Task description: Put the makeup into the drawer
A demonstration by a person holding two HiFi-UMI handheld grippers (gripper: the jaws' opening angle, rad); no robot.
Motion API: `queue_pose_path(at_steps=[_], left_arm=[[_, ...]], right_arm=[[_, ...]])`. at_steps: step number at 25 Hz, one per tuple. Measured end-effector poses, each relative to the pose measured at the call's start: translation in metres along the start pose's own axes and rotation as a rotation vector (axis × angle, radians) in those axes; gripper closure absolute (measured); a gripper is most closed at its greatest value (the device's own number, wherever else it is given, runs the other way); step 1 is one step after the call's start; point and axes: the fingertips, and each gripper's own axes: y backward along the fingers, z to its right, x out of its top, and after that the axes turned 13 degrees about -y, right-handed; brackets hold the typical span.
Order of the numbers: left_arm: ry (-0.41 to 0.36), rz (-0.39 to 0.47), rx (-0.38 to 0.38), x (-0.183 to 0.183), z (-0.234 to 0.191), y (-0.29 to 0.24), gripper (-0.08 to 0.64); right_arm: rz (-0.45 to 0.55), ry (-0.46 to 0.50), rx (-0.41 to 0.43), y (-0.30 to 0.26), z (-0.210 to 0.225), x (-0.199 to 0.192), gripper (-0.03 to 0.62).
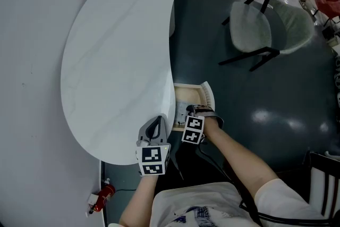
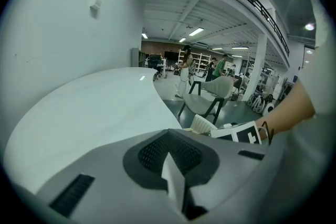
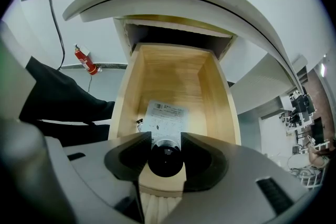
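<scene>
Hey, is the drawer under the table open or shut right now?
Open. The drawer stands pulled out from under the white table, its wooden inside exposed, with a printed white packet lying in it.

bench (image 1: 117, 50): smooth white, faint sheen | drawer (image 3: 210, 93): bare pale wood, matt | makeup (image 3: 166, 161): glossy black | leaflet (image 3: 165, 115): printed paper | floor (image 1: 287, 109): dark, glossy

The makeup (image 3: 167, 159) — a white-labelled bottle, black cap up — is clamped in the right hand-held gripper (image 3: 164, 140), pointing down into the open pale-wood drawer (image 3: 168, 76).
</scene>
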Motion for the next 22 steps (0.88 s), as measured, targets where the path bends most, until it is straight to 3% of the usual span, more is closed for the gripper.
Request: queue_pose_path(at_steps=[22], left_arm=[[-0.001,-0.006,0.019,-0.0037,-0.004,0.0051,0.518]], right_arm=[[-0.019,-0.016,0.011,-0.0008,0.0001,-0.0019,0.403]])
